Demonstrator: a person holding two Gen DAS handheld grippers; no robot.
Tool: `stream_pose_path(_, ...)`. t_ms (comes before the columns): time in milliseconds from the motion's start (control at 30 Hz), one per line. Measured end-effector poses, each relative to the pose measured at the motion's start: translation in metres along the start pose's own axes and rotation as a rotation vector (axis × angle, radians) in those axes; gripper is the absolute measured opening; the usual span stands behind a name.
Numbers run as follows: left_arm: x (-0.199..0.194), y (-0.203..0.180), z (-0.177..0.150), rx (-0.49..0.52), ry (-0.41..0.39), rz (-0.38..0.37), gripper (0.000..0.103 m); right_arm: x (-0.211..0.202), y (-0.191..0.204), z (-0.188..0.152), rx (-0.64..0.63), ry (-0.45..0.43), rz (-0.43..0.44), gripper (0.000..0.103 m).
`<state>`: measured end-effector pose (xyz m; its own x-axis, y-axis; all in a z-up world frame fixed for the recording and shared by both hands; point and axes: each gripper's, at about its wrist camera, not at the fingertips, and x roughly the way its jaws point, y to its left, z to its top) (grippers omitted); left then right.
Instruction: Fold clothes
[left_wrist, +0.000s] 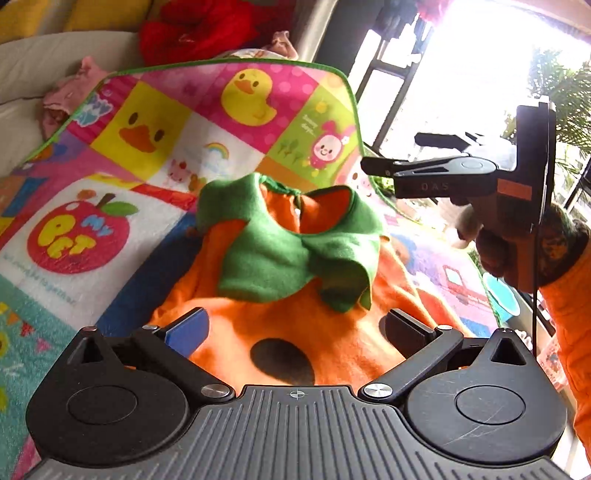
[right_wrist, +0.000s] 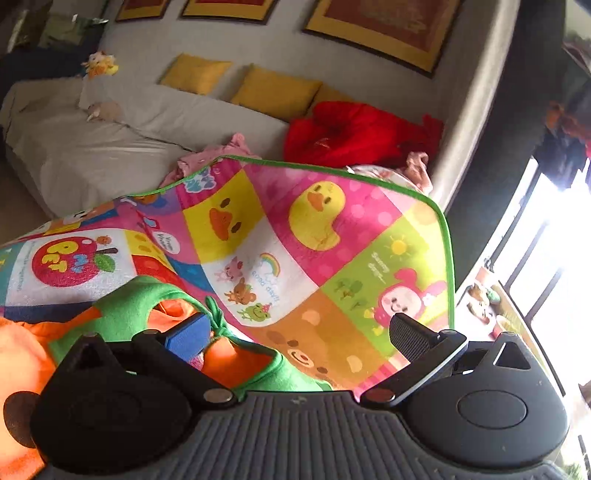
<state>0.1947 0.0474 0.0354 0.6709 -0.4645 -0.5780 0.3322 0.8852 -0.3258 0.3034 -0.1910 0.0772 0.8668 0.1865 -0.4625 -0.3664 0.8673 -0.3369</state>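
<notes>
Where patchwork mat (right_wrist: 332, 236) covers grey sofa (right_wrist: 110, 147) | costume (left_wrist: 295, 295) on mat | both fingers apart

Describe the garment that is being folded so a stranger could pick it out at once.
Find the bright patchwork play mat with ducks and an apple, spread in front of the grey sofa. On its near part lies the orange pumpkin costume, below the left gripper. Its green leaf-shaped collar and black oval patches set it apart from the red bundle and pink clothes on the sofa.
</notes>
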Motion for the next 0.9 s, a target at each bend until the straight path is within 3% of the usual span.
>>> stream_pose_path(133,0.021,-0.016,0.021,0.048,-0.045,-0.020,0.103,0.036,0.002,-0.039,-0.039,0.145,-0.065,0.103)
stream_pose_path(200,0.046,-0.020,0.030,0.072,-0.058,-0.037,0.103,0.058,0.009,-0.059,-0.070,0.204,-0.127,0.103)
stream_pose_path(233,0.063,-0.019,0.032,0.078,-0.053,-0.010,0.103,0.067,0.011,-0.068,-0.079,0.227,-0.154,0.103)
stream_pose_path(333,0.114,-0.009,0.030,0.068,0.030,0.112,0.103,0.078,0.007,-0.085,0.012,0.233,-0.152,0.103)
stream_pose_path(433,0.136,0.005,0.023,0.030,0.074,0.149,0.103,0.078,-0.001,-0.090,0.076,0.243,-0.122,0.103)
stream_pose_path(567,0.137,0.005,0.022,0.048,0.087,0.165,0.103,0.096,-0.044,-0.103,0.424,0.361,0.034,0.103)
stream_pose_path(600,0.137,0.004,0.021,0.061,0.089,0.170,0.103,0.097,-0.051,-0.106,0.469,0.356,0.058,0.103)
stream_pose_path(733,0.140,-0.001,0.019,0.092,0.087,0.189,0.103,0.093,-0.040,-0.105,0.379,0.319,0.045,0.103)
stream_pose_path(900,0.140,-0.003,0.016,0.104,0.077,0.187,0.103,0.072,-0.029,-0.062,0.279,0.119,0.090,0.095)
